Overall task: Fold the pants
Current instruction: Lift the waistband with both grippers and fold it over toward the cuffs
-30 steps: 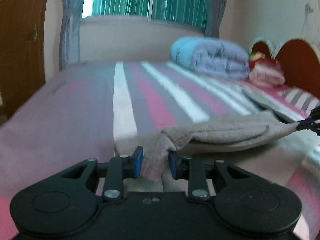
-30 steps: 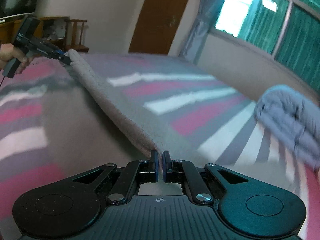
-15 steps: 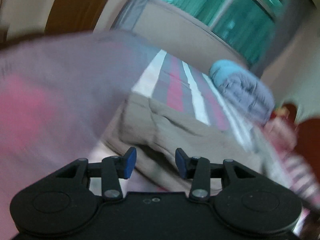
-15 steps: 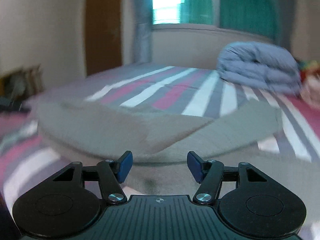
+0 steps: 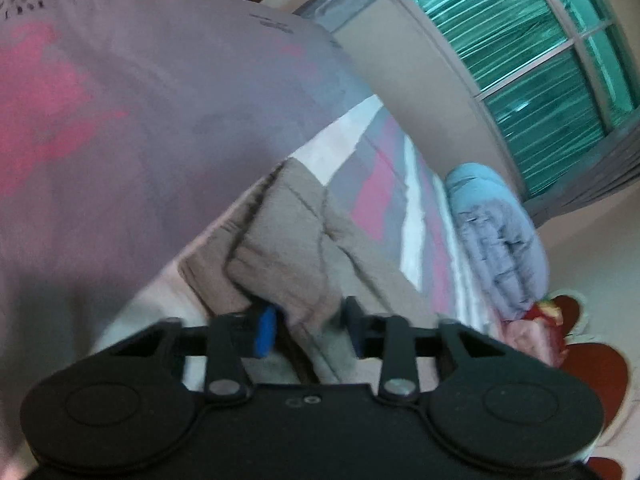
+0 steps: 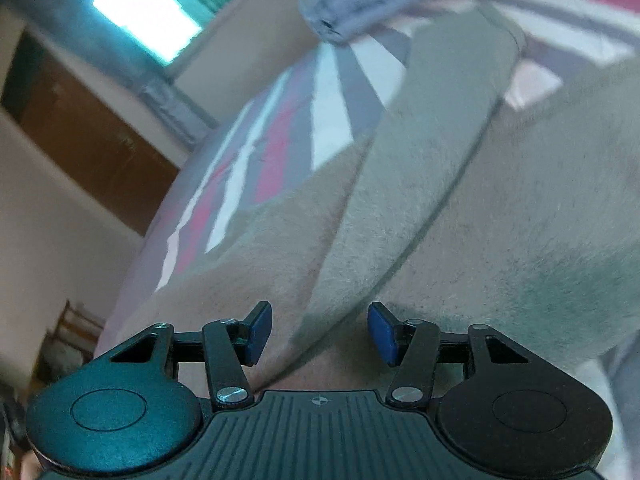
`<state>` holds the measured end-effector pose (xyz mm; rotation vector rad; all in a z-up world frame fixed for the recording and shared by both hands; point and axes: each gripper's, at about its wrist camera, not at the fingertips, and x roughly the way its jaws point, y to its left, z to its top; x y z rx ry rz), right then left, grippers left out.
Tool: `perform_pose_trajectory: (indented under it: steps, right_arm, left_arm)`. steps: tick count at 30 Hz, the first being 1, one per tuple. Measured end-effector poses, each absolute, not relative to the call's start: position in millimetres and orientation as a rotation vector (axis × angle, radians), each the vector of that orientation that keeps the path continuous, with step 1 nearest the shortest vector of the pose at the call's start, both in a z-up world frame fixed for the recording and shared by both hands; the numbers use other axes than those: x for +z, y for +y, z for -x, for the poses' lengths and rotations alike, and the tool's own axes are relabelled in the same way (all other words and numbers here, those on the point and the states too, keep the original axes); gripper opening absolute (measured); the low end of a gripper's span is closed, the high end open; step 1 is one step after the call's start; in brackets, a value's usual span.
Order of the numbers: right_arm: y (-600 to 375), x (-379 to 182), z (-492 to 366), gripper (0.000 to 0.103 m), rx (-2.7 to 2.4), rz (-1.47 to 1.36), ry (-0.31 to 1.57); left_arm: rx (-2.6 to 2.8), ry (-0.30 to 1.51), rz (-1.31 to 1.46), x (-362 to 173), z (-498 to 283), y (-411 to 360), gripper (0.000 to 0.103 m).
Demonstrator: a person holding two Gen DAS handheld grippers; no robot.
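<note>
Tan fleece pants (image 5: 288, 240) lie folded on the striped bed sheet (image 5: 120, 120). My left gripper (image 5: 310, 332) is shut on a bunched fold at the near end of the pants, its blue pads pressed into the cloth from both sides. In the right wrist view the pants (image 6: 420, 160) fill most of the picture, and a folded edge runs diagonally down toward the camera. My right gripper (image 6: 320, 334) hovers low over that edge. Its jaws are closing, with the fabric between them, but the pads stand clear of the cloth.
A folded blue-grey duvet (image 5: 496, 232) sits farther up the bed, with red bedding (image 5: 532, 332) and a red headboard (image 5: 588, 380) beyond. The window (image 5: 540, 60) and curtains line the far wall. A brown door (image 6: 92, 140) stands off the bed's side.
Both views have rolled sharply. The left gripper opened, sank and shut again on the pants. The right gripper let go of the pants' edge and now stands wide over the laid-down fabric.
</note>
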<state>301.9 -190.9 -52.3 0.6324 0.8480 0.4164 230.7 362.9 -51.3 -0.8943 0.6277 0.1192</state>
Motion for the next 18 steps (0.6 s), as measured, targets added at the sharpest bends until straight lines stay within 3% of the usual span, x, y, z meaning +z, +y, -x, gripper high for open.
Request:
perform_pose_trajectory:
  steps: [1,2,3,8,10,14,18]
  right_arm:
    - [-193,-55,-308,0.048,0.406,-0.649,0.853]
    - [-195,-58,-309,0.017,0.398,-0.656,0.859]
    - [-196,-59,-313,0.012,0.391,-0.655,0.881]
    - [-214,-24,-278,0.010,0.491,-0.601,0.730]
    - [-222,-14,-255,0.010,0.529,-0.589,0.690]
    - [-214,-58,-248,0.010,0.472,-0.490,0.847]
    - [-228,-66,-240,0.010,0.456,-0.544,0.836]
  left_arm:
    - [0.115,0.631,0.877,-51,-233,363,0.015]
    - [0.112,0.635,0.857,-50,-233,362,0.015]
    - [0.100,0.632,0.837,-47,-233,362,0.014]
    - [0.020,0.539,0.788,-25,-215,369,0.014]
    - [0.025,0.599,0.741,-34,-213,368,0.014]
    - [0.049,0.668,0.729,-68,-210,365,0.014]
    - [0.056,0.647,0.695,-58,-209,358,0.014]
